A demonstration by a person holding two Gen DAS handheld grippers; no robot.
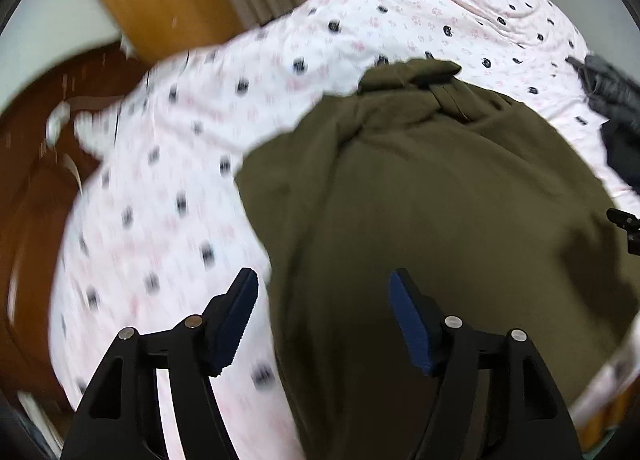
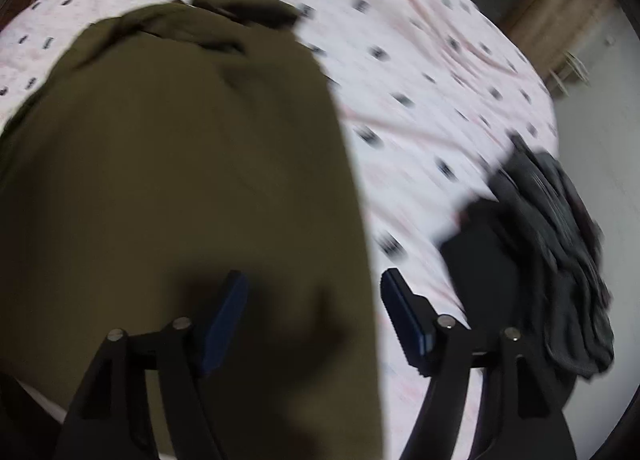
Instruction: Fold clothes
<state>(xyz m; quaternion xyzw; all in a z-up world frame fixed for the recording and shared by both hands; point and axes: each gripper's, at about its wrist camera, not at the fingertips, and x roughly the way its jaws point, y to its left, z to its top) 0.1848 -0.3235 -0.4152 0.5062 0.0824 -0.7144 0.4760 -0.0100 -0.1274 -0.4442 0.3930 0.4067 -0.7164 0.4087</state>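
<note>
Left gripper (image 1: 322,292), right gripper (image 2: 314,292) gape wide – empty, over smooth olive garment (image 1: 440,200) on spotted sheet (image 1: 168,180).

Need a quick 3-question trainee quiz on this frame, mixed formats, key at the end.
1. True or false: the left tongs are shut on the olive garment.
2. Multiple choice: what lies under the olive garment? A) a bare wooden table B) a white sheet with dark and pink prints C) a blue towel
3. Fill in: in the right wrist view, the dark grey clothes lie to the ____ of the olive garment.

Key
1. False: both the left and the right tongs are open, holding nothing.
2. B
3. right
</note>
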